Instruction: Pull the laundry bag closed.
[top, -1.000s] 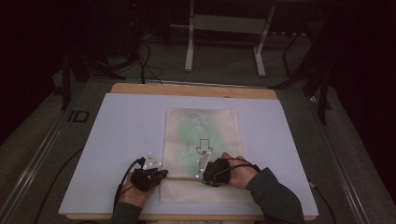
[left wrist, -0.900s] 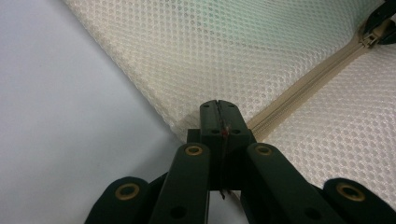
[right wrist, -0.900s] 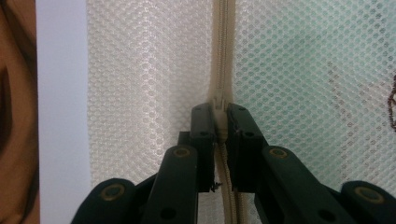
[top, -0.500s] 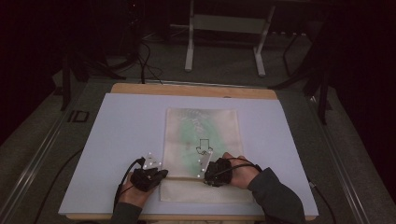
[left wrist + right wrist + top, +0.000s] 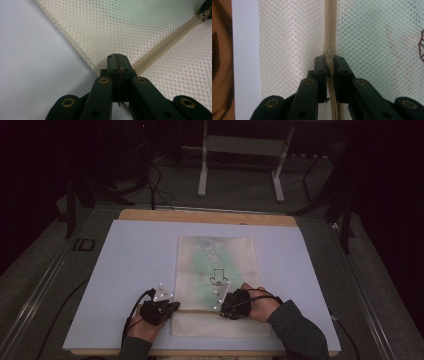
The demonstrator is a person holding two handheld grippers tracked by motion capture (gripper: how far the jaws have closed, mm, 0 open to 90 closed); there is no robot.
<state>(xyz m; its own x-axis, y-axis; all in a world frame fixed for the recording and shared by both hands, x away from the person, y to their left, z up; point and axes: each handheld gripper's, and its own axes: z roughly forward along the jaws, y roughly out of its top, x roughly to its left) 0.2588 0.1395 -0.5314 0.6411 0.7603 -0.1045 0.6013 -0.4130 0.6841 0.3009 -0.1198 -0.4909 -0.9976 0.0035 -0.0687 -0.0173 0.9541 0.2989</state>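
A cream mesh bag (image 5: 215,265) lies flat on the white board (image 5: 130,255), with something green showing through its mesh (image 5: 377,37). A beige zipper (image 5: 162,47) runs across the bag near its front end. My left gripper (image 5: 170,307) is shut on the bag's left edge where the zipper ends, its jaws pressed together (image 5: 117,58). My right gripper (image 5: 223,308) is shut on the zipper pull (image 5: 329,60), with the zipper (image 5: 330,25) running straight ahead of it. In the left gripper view the pull (image 5: 203,16) sits at the top right.
The board rests on a wooden table (image 5: 200,215) whose edge shows at the back. A small black printed mark (image 5: 218,277) sits on the bag. Beyond the table stand a metal frame's legs (image 5: 240,165) and cables on a dark floor.
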